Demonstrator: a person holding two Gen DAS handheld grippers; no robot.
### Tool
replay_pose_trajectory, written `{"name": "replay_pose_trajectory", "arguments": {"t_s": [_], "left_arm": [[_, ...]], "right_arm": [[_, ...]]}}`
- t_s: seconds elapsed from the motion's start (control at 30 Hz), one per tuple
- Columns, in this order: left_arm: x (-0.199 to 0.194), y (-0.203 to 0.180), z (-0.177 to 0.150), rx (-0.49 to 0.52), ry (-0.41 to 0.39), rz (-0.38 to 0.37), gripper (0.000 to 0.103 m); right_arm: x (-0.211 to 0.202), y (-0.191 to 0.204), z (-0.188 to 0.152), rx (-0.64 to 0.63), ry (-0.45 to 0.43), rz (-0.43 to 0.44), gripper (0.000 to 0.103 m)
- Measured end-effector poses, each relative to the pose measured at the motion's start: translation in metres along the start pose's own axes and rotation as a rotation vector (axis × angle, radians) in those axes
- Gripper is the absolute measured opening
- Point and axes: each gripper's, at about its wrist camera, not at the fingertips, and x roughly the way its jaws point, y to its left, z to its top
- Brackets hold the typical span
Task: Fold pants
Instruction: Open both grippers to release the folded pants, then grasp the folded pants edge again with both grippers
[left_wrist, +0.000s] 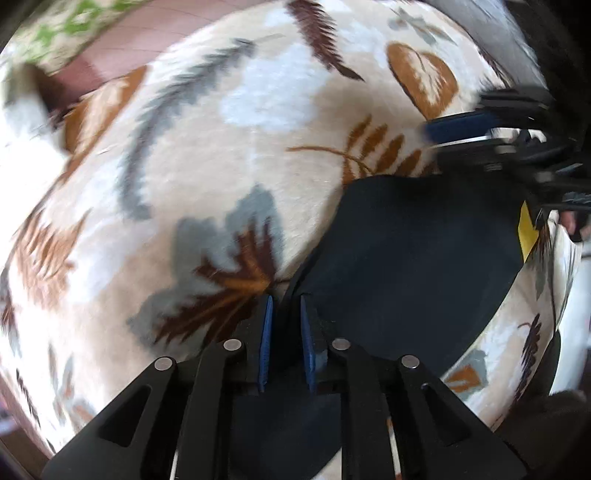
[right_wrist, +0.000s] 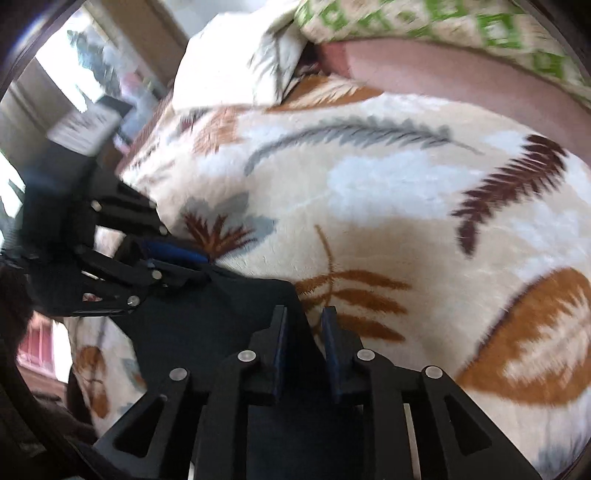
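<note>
Pants (left_wrist: 424, 240): dark navy, smooth matte cloth, lying on the blanket; straight hem edges meet in a blunt corner; one edge runs in between the fingers of each tool.
Surface: fleecy blanket (left_wrist: 207, 155), cream ground, printed with leaves and feathers in rust, dark brown, grey and pale blue; soft nap, gently domed under the fisheye view.
Beyond the blanket: a strip of dusty-pink sheet (right_wrist: 461, 88), then a cream cloth with a green geometric print (right_wrist: 424, 18).
Room: bright window area (right_wrist: 70, 74) at the upper left of the right wrist view, too blurred to read its detail.
Writing: none legible; a small yellow tag (left_wrist: 526, 236) shows at the pants' right edge, blank as far as can be told.
Left tool (left_wrist: 286, 306): black linkage arms, blue ribbed pads; fingers drawn nearly together, pinching a fold of the pants' edge.
Right tool (right_wrist: 304, 317): same build; fingers narrowly apart with the pants' corner between them; whether the pads press on the cloth cannot be told.
</note>
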Motion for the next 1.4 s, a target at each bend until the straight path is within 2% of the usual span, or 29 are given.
{"name": "replay_pose_trajectory", "arguments": {"t_s": [0.07, 0.13, 0.2, 0.27, 0.4, 0.47, 0.57, 0.63, 0.7, 0.8, 0.9, 1.07, 1.2, 1.23, 1.27, 1.3, 1.33, 1.4], "left_arm": [[-0.016, 0.01, -0.012, -0.044, -0.024, 0.025, 0.015], [-0.029, 0.016, -0.024, -0.08, -0.046, 0.064, 0.015], [-0.047, 0.029, -0.04, -0.132, -0.075, 0.077, 0.015], [-0.057, 0.04, -0.058, -0.198, -0.083, 0.048, 0.015], [-0.071, 0.027, -0.078, -0.258, -0.085, 0.01, 0.015], [-0.071, 0.003, -0.081, -0.264, -0.094, -0.033, 0.015], [-0.067, -0.044, -0.071, -0.258, -0.094, -0.11, 0.015], [-0.064, -0.091, -0.058, -0.228, -0.101, -0.153, 0.015], [-0.056, -0.14, -0.042, -0.204, -0.096, -0.218, 0.015], [-0.043, -0.196, -0.022, -0.2, -0.067, -0.321, 0.015], [-0.028, -0.23, -0.007, -0.18, -0.024, -0.358, 0.015], [-0.015, -0.241, 0.012, -0.198, -0.017, -0.341, 0.015], [-0.009, -0.23, 0.025, -0.263, -0.024, -0.391, 0.015], [-0.008, -0.229, 0.026, -0.272, -0.023, -0.399, 0.015], [-0.007, -0.227, 0.027, -0.281, -0.021, -0.405, 0.015], [-0.007, -0.226, 0.028, -0.294, -0.024, -0.414, 0.015], [-0.006, -0.225, 0.028, -0.305, -0.029, -0.419, 0.015], [-0.006, -0.224, 0.028, -0.331, -0.039, -0.423, 0.015]], "right_arm": [[-0.033, -0.003, -0.01, 0.049, -0.052, -0.009, 0.037], [-0.062, -0.003, -0.024, 0.085, -0.093, -0.025, 0.042], [-0.094, -0.006, -0.047, 0.13, -0.132, -0.037, 0.042], [-0.128, -0.012, -0.08, 0.189, -0.179, -0.051, 0.047], [-0.183, -0.034, -0.151, 0.298, -0.257, -0.102, 0.047], [-0.216, -0.059, -0.197, 0.411, -0.315, -0.138, 0.048], [-0.242, -0.088, -0.245, 0.536, -0.355, -0.183, 0.05], [-0.251, -0.106, -0.266, 0.591, -0.355, -0.201, 0.05], [-0.253, -0.123, -0.28, 0.643, -0.357, -0.171, 0.05], [-0.254, -0.137, -0.28, 0.661, -0.379, -0.109, 0.05], [-0.241, -0.147, -0.264, 0.639, -0.367, -0.057, 0.058], [-0.202, -0.154, -0.228, 0.52, -0.259, -0.092, 0.058], [-0.177, -0.155, -0.21, 0.452, -0.21, -0.1, 0.054], [-0.174, -0.155, -0.208, 0.436, -0.198, -0.105, 0.044], [-0.167, -0.151, -0.203, 0.396, -0.164, -0.133, 0.023], [-0.164, -0.148, -0.2, 0.365, -0.141, -0.17, 0.012], [-0.163, -0.147, -0.2, 0.345, -0.136, -0.185, 0.007], [-0.167, -0.143, -0.196, 0.308, -0.157, -0.21, 0.007]]}}
